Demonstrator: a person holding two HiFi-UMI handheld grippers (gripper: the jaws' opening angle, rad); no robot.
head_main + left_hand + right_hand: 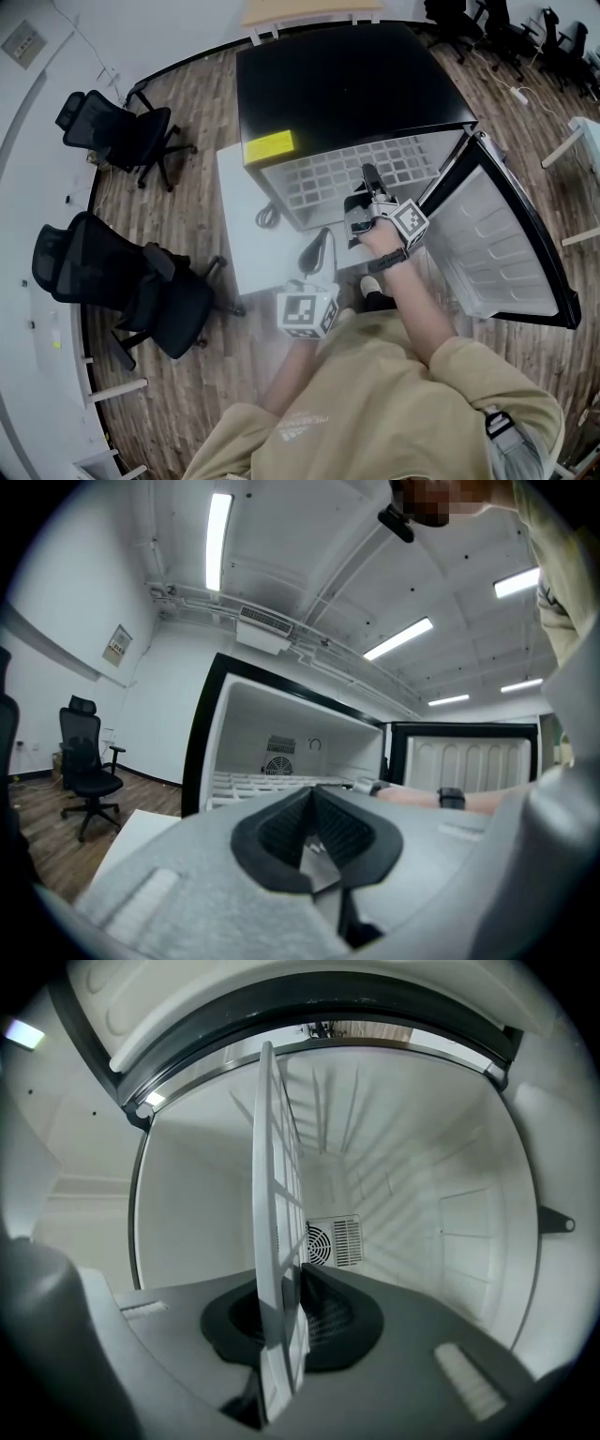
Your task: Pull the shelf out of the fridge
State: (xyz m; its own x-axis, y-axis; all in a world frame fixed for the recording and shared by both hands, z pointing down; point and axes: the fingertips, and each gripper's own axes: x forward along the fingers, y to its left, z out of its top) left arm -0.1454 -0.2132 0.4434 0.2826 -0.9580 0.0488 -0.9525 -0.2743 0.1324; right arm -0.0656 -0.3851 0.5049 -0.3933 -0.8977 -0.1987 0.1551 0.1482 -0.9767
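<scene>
Right gripper (291, 1316) fingers clamp the white plastic grid shelf (275, 1176); pull it straight and level. Left gripper (313, 808) fingers closed, seemingly empty.

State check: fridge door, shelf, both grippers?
Door: swung wide open.
Shelf: level, front part looks drawn out past the fridge front, back part inside.
Right gripper: fingers shut on the shelf's front edge.
Left gripper: fingers shut, nothing between them, held back from the fridge.
</scene>
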